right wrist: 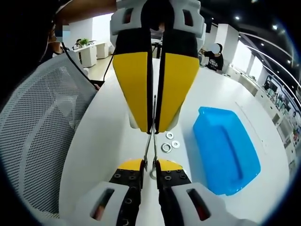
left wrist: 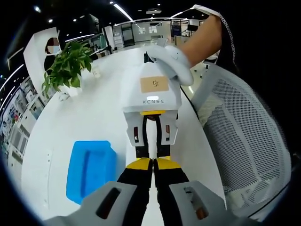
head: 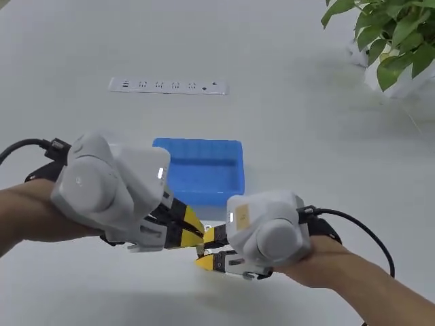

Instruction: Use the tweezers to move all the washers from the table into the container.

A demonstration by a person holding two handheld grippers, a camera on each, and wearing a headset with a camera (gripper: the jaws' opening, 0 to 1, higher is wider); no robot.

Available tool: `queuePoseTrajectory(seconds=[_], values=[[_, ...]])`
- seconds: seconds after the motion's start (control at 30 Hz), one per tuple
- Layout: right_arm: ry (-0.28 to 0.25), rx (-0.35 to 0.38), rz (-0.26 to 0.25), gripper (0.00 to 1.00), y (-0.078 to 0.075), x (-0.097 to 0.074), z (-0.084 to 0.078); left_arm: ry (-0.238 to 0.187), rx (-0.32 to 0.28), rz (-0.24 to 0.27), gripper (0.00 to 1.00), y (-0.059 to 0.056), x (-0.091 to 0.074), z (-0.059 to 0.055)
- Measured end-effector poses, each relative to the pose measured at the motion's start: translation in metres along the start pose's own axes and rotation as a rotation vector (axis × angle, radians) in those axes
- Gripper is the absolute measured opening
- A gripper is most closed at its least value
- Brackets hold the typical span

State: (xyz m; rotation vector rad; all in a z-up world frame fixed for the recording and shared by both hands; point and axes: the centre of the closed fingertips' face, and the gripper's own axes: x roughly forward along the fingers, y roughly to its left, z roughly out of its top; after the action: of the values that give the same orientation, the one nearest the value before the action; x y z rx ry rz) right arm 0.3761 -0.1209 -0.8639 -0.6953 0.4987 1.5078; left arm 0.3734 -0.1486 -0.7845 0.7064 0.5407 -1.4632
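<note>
Thin metal tweezers point(right wrist: 151, 136) run between the two grippers, which face each other tip to tip near the table's front edge. My left gripper point(head: 201, 236) has its yellow jaws shut on one end of the tweezers. My right gripper point(right wrist: 150, 165) is closed on the other end, with the legs between its jaws. Three small washers point(right wrist: 168, 143) lie on the white table just beyond the right gripper's tips, and another washer point(right wrist: 153, 175) peeks out between its jaws. The blue container point(head: 198, 145) stands just behind the grippers and looks bare inside.
A white power strip point(head: 168, 85) lies farther back on the table. A potted plant point(head: 391, 34) stands at the far right corner. A mesh chair point(left wrist: 244, 141) sits at the near side of the table.
</note>
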Motion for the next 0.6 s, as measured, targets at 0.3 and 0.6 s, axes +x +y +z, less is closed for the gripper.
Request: queuePoseTrajectory(seconds=[0.3, 0.6], values=[[0.002, 0.010, -0.003, 0.12, -0.0018, 0.0008, -0.0040, 0.004, -0.001, -0.013, 0.06, 0.0028, 0.0036, -0.0012], [-0.001, 0.027, -0.007, 0.13, -0.0033, 0.0010, -0.0071, -0.009, -0.009, -0.015, 0.06, 0.0078, 0.0058, 0.0009]])
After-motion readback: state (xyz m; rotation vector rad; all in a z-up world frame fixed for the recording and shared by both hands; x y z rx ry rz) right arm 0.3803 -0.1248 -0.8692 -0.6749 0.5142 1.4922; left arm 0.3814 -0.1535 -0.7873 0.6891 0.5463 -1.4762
